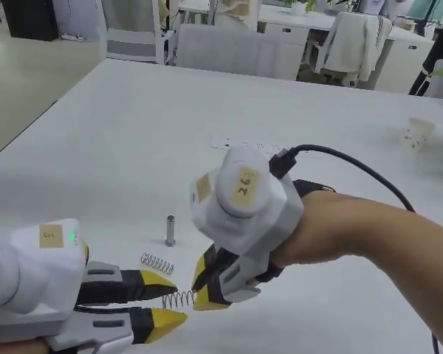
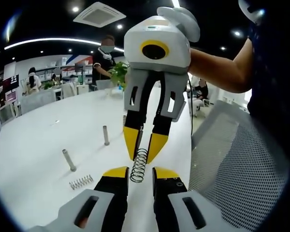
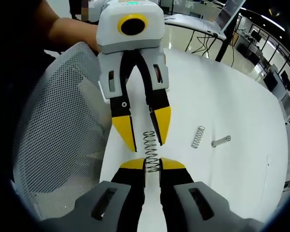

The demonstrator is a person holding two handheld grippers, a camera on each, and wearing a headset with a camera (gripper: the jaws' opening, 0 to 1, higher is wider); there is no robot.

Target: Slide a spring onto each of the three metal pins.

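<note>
Left gripper (image 1: pixel 168 299), jaws parted, faces right gripper (image 1: pixel 201 291) pinching spring (image 3: pixel 151 150).

white table (image 1: pixel 133 133), mesh chair (image 2: pixel 241 159)

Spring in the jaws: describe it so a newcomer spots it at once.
On the white table, find where the left gripper and right gripper meet tip to tip. The spring spans their yellow tips, one end pinched by the right gripper. Unlike the loose spring lying by the upright pin, it is gripped.
</note>
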